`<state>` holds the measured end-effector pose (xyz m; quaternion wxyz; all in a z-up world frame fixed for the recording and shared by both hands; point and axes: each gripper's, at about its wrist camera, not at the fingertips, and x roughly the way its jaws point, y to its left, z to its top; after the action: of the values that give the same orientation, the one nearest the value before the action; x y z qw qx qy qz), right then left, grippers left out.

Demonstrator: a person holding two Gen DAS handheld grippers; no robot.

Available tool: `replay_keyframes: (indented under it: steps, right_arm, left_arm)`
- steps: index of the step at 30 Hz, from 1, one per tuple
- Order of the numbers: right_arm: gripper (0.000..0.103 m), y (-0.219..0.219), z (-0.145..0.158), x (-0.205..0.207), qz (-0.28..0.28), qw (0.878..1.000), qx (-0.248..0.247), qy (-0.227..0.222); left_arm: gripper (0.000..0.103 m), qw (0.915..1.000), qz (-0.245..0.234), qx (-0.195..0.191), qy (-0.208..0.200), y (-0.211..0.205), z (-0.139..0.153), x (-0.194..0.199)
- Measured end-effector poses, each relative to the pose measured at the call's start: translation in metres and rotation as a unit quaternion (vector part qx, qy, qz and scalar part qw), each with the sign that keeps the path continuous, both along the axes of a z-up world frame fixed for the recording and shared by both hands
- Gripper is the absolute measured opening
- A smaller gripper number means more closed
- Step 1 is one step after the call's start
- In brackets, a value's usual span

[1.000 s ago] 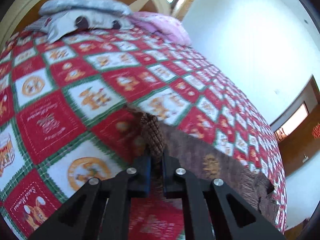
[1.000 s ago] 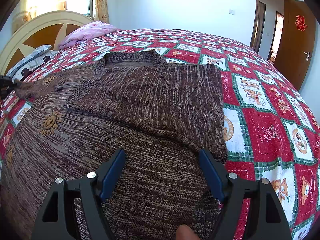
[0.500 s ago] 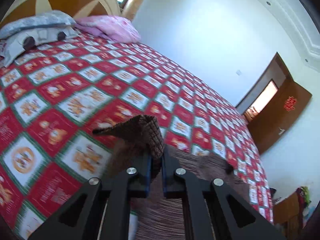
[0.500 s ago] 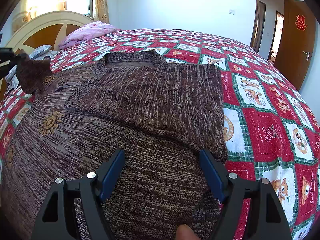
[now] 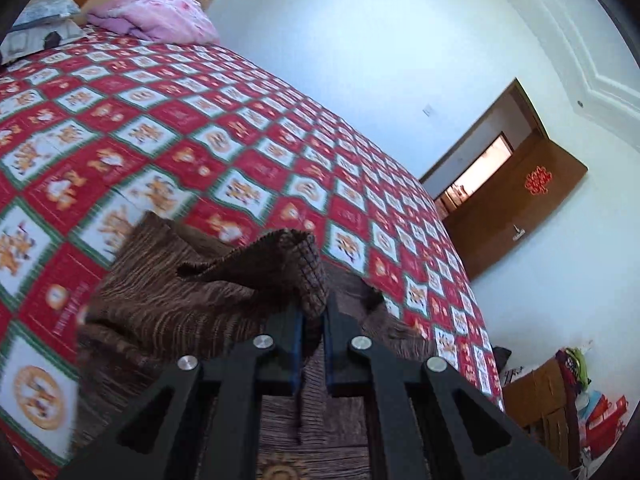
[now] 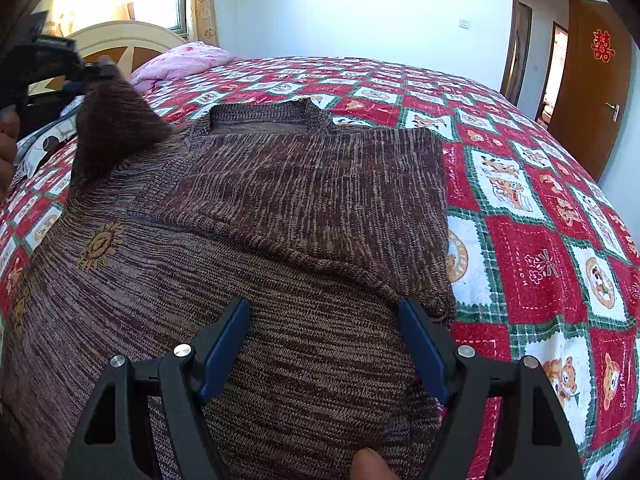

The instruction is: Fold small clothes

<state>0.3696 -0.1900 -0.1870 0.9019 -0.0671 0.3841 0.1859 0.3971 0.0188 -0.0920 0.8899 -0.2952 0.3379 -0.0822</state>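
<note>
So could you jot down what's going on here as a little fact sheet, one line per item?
garment: brown knitted sweater, spread on the bed, one sleeve already folded across its front
left gripper: shut on the other sleeve's cuff, lifted off the bed
right gripper: open, above the sweater's lower part
surface: red patchwork bedspread
nearby: pink pillow at the headboard

the left gripper (image 5: 313, 322) has lifted the sweater's sleeve cuff (image 5: 308, 272) off the bedspread (image 5: 240, 128), carrying it across.
</note>
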Motion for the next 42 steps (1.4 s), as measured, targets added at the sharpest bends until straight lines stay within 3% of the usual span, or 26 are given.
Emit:
replay_keyframes:
  steps: [7,15,18,20,22,24,26,27,29,31,34,37,39,42]
  right_arm:
    - [0.078,0.001,0.000,-0.001,0.000,1.000,-0.001,0.001]
    - [0.079,0.001,0.000,0.000,0.000,1.000,0.000,0.001]
    - [0.079,0.001,0.000,0.000,0.000,1.000,0.000,0.001]
    - [0.079,0.001,0.000,0.000,0.000,1.000,0.000,0.001]
    - [0.079,0.001,0.000,0.000,0.000,1.000,0.000,0.001]
    - [0.079,0.000,0.000,0.000,0.000,1.000,0.002,0.001]
    - [0.079,0.001,-0.001,0.000,0.001,1.000,0.005,0.001]
    - [0.079,0.000,-0.001,0.001,0.001,1.000,0.007,0.001]
    - [0.079,0.000,-0.001,0.000,0.001,1.000,0.008,0.000]
    - [0.079,-0.001,0.000,-0.003,0.003,1.000,0.012,-0.006]
    - [0.079,-0.003,0.012,-0.015,-0.024,0.999,-0.009,-0.031]
    - [0.079,0.011,0.040,-0.025,-0.013,0.999,0.001,-0.050]
    - [0.079,0.044,0.057,-0.020,0.018,0.999,-0.008,-0.040]
    - [0.079,0.096,0.067,-0.006,0.054,0.998,-0.019,-0.038]
  left_arm:
    - [0.009,0.9985,-0.037,0.039,0.005,-0.049,-0.018,-0.001]
    - [0.010,0.9834,-0.074,0.165,0.018,-0.093,-0.042,-0.018]
    - [0.026,0.9724,-0.106,0.208,-0.002,-0.095,-0.041,-0.040]
    - [0.054,0.9629,-0.108,0.246,-0.018,-0.091,-0.038,-0.055]
    - [0.063,0.9538,-0.102,0.279,-0.043,-0.078,-0.032,-0.069]
    - [0.069,0.9393,-0.080,0.329,-0.056,-0.061,-0.028,-0.077]
    - [0.076,0.9194,-0.036,0.389,-0.048,-0.043,-0.030,-0.073]
    - [0.077,0.9022,0.003,0.430,-0.035,-0.030,-0.033,-0.065]
    - [0.081,0.8766,0.047,0.479,-0.011,-0.008,-0.042,-0.046]
    - [0.081,0.8635,0.071,0.499,0.018,0.011,-0.054,-0.030]
    - [0.081,0.8732,0.039,0.480,0.075,0.028,-0.080,-0.015]
    - [0.082,0.8828,0.010,0.467,0.049,0.025,-0.078,-0.023]
    - [0.082,0.8816,0.000,0.470,0.041,0.021,-0.082,-0.025]
    - [0.083,0.8903,0.004,0.454,0.031,0.025,-0.081,-0.028]
